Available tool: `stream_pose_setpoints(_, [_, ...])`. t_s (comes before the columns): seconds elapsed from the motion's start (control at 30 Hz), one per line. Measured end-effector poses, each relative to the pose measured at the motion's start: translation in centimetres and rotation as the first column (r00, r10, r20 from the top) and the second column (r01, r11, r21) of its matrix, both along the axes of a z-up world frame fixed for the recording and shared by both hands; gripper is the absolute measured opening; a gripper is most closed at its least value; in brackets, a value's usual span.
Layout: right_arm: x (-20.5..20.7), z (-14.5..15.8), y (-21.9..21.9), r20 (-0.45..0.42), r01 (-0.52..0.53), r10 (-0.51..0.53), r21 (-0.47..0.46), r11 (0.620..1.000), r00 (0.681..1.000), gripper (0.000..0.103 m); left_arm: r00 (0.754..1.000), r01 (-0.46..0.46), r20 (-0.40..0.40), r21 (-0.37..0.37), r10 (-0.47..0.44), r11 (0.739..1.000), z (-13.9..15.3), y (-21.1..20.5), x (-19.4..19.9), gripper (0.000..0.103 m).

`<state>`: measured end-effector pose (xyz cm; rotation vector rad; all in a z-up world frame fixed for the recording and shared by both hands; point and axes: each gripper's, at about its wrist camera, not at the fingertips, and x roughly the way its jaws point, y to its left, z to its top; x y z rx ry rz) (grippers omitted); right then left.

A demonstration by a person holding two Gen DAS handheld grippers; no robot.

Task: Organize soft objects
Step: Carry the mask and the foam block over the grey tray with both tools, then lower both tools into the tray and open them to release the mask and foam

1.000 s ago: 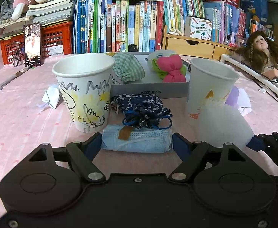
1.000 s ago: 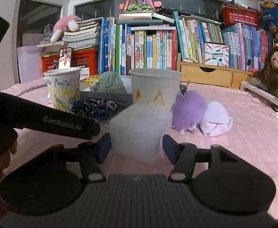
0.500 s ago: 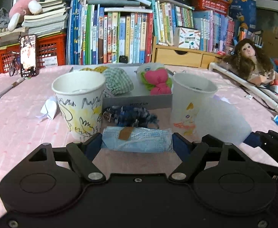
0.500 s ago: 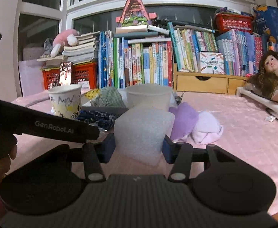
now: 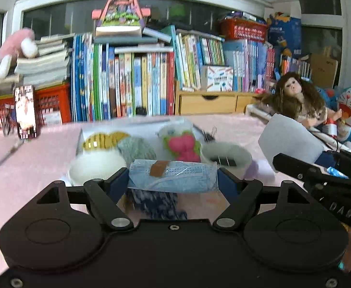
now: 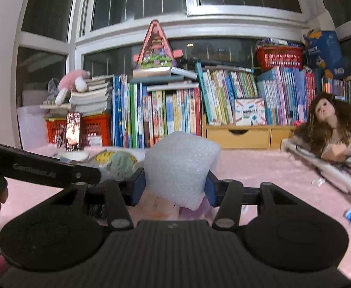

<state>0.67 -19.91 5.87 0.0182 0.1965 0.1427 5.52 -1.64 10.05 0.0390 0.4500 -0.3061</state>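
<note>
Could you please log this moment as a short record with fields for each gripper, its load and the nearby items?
left gripper: shut on blue face mask, held above the cups
right gripper: shut on white foam block
paper cups: white cup just beyond the mask
box: holds pink-green plush and green checked pouch
surface: pink tablecloth
image quality: left view motion-blurred

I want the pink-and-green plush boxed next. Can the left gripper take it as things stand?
Probably not: the left gripper is shut on the blue face mask, though the plush lies unobstructed ahead.
</note>
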Motion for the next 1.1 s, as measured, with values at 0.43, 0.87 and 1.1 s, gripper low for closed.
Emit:
stream_pose_setpoints(0.43, [12.9, 5.8, -2.5, -0.164, -0.160, 0.176, 0.107, 0.981, 0.971, 0.055, 0.990, -0.044, -0.138, -0.007, 0.043, 0.999, 6.6, 2.4, 13.0, 0.077])
stream_pose_setpoints(0.87, [29.3, 5.2, -0.9, -0.478, -0.118, 0.168, 0.132, 0.984, 0.862, 0.055, 0.873, -0.190, -0.457, 0.000, 0.169, 0.982, 3.4, 3.5, 30.0, 0.077])
stream_pose_setpoints(1.1, [33.7, 2.6, 0.3, -0.593, -0.082, 0.115, 0.081, 0.993, 0.797, 0.055, 0.830, -0.221, -0.508, 0.084, 0.233, 0.972, 0.1, 2.7, 34.2, 0.077])
